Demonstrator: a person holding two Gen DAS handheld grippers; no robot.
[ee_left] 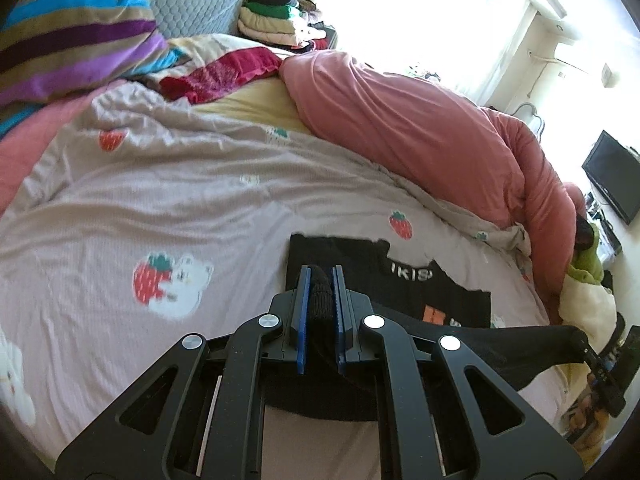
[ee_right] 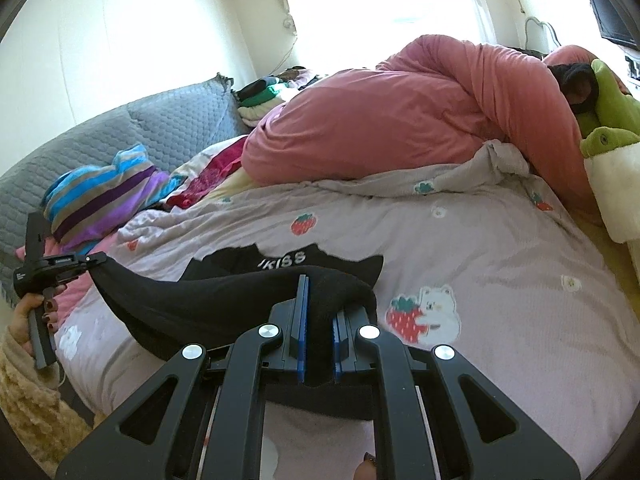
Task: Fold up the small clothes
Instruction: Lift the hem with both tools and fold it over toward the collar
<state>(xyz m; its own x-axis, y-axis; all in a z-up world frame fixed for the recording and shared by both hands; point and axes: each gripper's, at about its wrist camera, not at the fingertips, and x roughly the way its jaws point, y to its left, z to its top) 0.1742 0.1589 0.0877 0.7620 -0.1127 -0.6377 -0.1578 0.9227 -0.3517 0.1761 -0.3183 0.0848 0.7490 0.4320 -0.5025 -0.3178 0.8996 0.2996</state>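
**Black garment lifted by both grippers over the bed**

The bed [ee_left: 168, 208] fills both views, covered by a pale lilac sheet printed with strawberries and white bears. Along its far side lies a bulky pink duvet [ee_left: 420, 120], rolled into a long heap. At the head of the bed a grey quilted headboard cover [ee_right: 132, 132] stands behind a striped pillow [ee_left: 76, 40] in blue, purple and tan, with a crumpled red cloth [ee_left: 224, 72] just beside it. A stack of folded clothes [ee_left: 276, 20] sits beyond the headboard, and a green and white plush toy [ee_right: 608, 128] rests at the duvet's end.

The black garment [ee_right: 224, 300], with white lettering on it, lies partly on the sheet near the bed's front edge; its near edge is raised off the sheet and stretched between the two grippers.

The left gripper [ee_left: 320, 280] has its blue-padded fingers clamped on a bunched fold of the black fabric. The right gripper [ee_right: 318, 284] likewise has its fingers pressed together on a thick fold of the same garment. In the right wrist view, a hand [ee_right: 32, 312] with dark-painted nails holds the left gripper's handle.
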